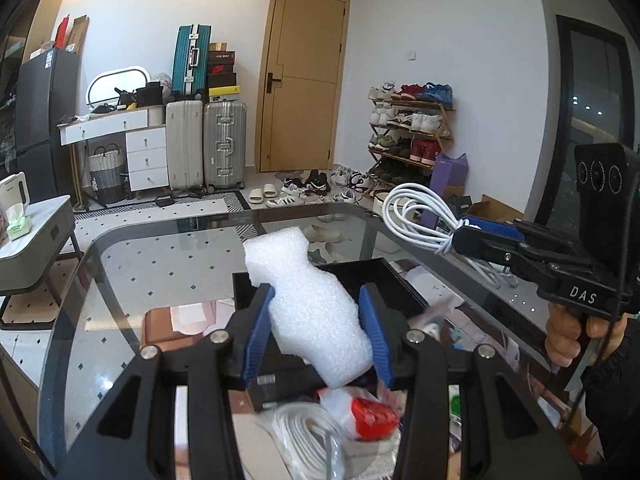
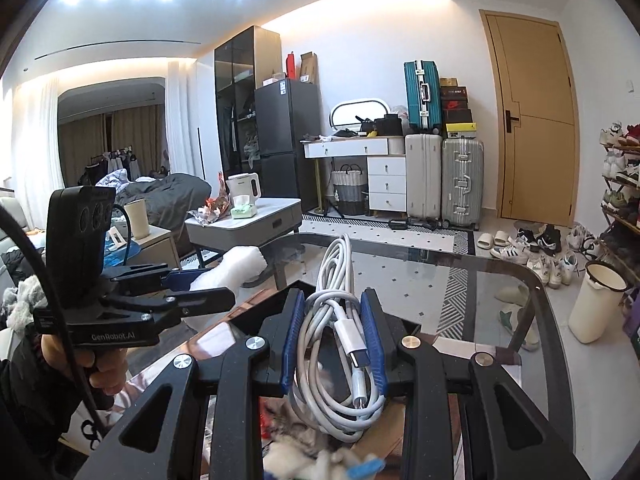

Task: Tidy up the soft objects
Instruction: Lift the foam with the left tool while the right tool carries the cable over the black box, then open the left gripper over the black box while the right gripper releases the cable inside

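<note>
My left gripper [image 1: 316, 316] is shut on a white foam piece [image 1: 308, 300] and holds it above the glass table [image 1: 160, 260], over a black box [image 1: 380, 276]. My right gripper [image 2: 332, 328] is shut on a coiled white charging cable [image 2: 336, 304] with a USB plug, held above the same table. In the left wrist view the right gripper [image 1: 464, 232] shows at the right with the cable [image 1: 416, 212]. In the right wrist view the left gripper [image 2: 200, 284] shows at the left with the foam [image 2: 236, 268].
Under the glass top lie a red-and-white packet [image 1: 372, 416], white rolled items [image 1: 304, 432] and fluffy things [image 2: 304, 436]. A grey side table [image 2: 248, 224] stands to the left. Suitcases [image 1: 208, 148], a shoe rack [image 1: 408, 132] and loose shoes [image 1: 304, 188] stand beyond.
</note>
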The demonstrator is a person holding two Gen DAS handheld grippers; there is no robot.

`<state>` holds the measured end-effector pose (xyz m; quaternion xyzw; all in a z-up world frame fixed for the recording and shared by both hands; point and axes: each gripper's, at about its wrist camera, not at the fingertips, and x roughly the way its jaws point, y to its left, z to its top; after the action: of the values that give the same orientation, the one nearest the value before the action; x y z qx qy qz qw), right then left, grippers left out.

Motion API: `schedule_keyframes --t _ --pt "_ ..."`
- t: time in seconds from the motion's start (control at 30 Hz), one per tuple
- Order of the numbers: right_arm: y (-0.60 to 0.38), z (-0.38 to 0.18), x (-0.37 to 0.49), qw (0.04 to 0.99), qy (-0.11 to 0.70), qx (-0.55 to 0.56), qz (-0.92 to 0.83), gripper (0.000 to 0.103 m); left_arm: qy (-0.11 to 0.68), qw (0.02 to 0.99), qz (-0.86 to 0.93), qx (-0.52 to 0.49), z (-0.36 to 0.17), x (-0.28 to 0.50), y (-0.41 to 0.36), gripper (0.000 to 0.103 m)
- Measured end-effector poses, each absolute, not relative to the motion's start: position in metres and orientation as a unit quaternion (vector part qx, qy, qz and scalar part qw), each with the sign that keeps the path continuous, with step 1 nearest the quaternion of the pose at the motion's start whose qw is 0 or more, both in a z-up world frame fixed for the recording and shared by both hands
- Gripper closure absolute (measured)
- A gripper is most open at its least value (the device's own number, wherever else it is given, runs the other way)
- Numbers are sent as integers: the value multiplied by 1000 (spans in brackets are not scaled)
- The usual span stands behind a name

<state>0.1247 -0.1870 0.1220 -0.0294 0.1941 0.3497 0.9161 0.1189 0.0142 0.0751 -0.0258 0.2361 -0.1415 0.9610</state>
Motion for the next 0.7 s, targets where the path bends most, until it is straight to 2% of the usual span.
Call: schedule_keyframes --t 0.33,0.7 --pt "-154 104 181 896 227 -44 379 74 266 956 -119 -25 48 154 10 60" --pt "-131 85 207 882 249 -61 394 74 280 952 -125 -19 36 172 6 59"
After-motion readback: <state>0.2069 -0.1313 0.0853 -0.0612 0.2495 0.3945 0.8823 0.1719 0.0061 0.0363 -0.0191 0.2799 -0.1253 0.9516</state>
